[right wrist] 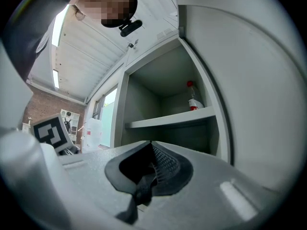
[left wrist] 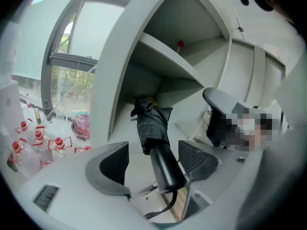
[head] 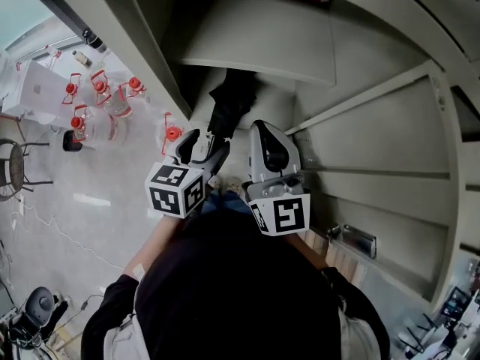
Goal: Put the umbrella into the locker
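A black folded umbrella (head: 229, 103) lies in the open locker's lower compartment (head: 199, 81), under a shelf (head: 262, 51). In the left gripper view its canopy (left wrist: 152, 121) rests on the compartment floor and its black handle (left wrist: 165, 169) reaches back between my left gripper's (left wrist: 156, 159) pads (left wrist: 196, 159). The jaws stand wide, with a gap on either side of the handle. A strap hangs from the handle's end. My left gripper (head: 202, 145) sits at the locker's mouth. My right gripper (head: 264, 137) hovers beside it, jaws shut (right wrist: 148, 169), pointing at the upper shelf (right wrist: 168, 121).
A red-capped bottle (right wrist: 193, 99) stands on the upper shelf. The locker door (head: 390, 148) hangs open at the right. Several red-capped clear bottles (head: 97, 100) stand on the floor at the left, near a stool (head: 11, 167). A window (left wrist: 72, 80) lies beyond the locker's left wall.
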`<state>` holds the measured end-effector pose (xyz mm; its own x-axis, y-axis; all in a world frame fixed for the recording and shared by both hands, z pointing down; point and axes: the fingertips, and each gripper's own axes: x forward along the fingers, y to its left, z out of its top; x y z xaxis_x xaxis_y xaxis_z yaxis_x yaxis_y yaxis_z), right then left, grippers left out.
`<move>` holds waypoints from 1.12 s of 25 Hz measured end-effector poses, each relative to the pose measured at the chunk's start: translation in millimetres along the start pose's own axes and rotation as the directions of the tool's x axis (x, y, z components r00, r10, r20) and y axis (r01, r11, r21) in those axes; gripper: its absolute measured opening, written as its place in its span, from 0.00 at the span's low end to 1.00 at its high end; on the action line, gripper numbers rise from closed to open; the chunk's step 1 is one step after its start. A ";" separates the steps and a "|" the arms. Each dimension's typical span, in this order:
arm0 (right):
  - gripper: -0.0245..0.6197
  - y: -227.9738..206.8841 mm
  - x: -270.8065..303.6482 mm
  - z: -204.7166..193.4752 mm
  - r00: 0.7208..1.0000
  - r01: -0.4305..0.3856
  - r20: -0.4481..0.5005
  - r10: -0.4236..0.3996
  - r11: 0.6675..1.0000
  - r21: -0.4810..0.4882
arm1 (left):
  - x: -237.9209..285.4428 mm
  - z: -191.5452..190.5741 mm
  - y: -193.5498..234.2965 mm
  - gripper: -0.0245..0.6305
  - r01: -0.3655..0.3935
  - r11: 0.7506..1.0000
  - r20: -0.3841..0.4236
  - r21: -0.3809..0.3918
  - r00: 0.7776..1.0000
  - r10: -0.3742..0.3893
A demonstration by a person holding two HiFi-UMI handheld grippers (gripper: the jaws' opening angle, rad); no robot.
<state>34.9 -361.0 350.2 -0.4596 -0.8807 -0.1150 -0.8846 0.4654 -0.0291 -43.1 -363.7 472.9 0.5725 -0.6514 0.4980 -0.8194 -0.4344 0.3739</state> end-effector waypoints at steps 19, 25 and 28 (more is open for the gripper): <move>0.04 34.0 6.3 2.9 0.997 -0.077 0.016 0.077 0.997 -0.002 | -56.6 -30.9 -26.1 0.05 0.183 0.932 -0.081 0.314 0.983 -0.166; 0.04 27.3 7.8 0.3 0.999 -0.044 0.005 0.044 0.999 -0.014 | -38.4 -35.5 -31.8 0.05 0.192 0.901 -0.094 0.389 0.981 -0.168; 0.04 20.9 4.7 -1.2 1.000 -0.006 -0.003 0.006 1.000 -0.025 | -26.9 -27.2 -28.6 0.05 0.157 0.898 -0.055 0.412 0.988 -0.147</move>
<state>14.2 -355.6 350.2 -0.4650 -0.8782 -0.1119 -0.8836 0.4683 -0.0035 -34.3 -316.9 470.1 0.6877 -0.5450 0.4797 -0.6569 -0.7484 0.0916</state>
